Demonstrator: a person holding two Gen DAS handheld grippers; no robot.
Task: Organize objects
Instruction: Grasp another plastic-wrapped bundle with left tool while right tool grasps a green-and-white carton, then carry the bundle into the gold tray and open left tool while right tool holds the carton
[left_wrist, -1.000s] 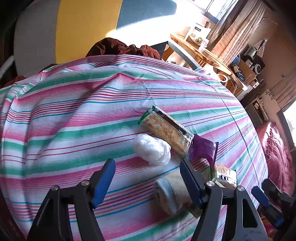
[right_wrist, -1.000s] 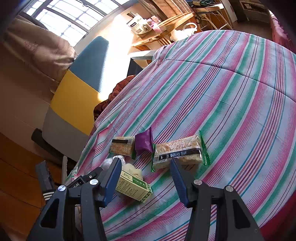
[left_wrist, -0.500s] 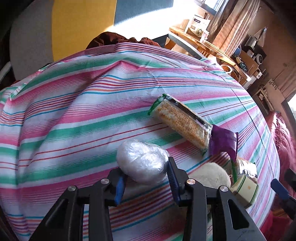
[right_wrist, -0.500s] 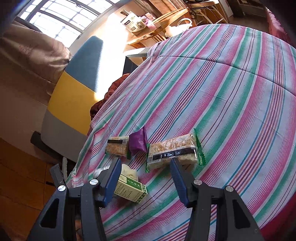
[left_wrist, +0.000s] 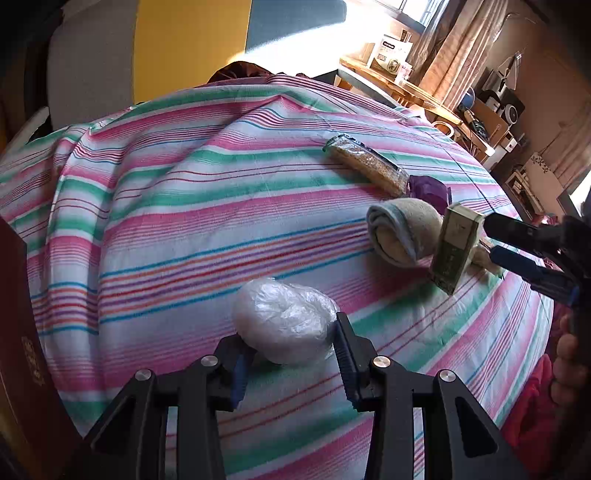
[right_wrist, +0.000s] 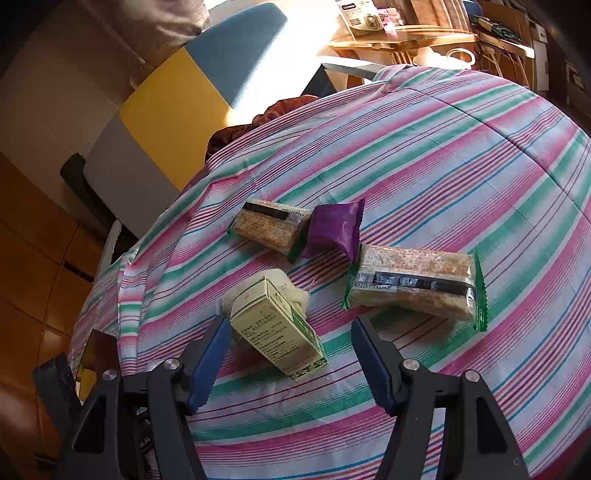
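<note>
Half of rolled sock (right_wrist: 291, 291) behind carton (right_wrist: 280, 332)

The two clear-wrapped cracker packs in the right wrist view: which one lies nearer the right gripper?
The longer pack with green crimped ends, just beyond the right gripper; the shorter pack lies farther back, left of the purple packet.

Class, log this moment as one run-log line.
left gripper: shut on plastic-wrapped bundle | right gripper: fingers opening around green carton, not gripping | surface: striped cloth
</note>
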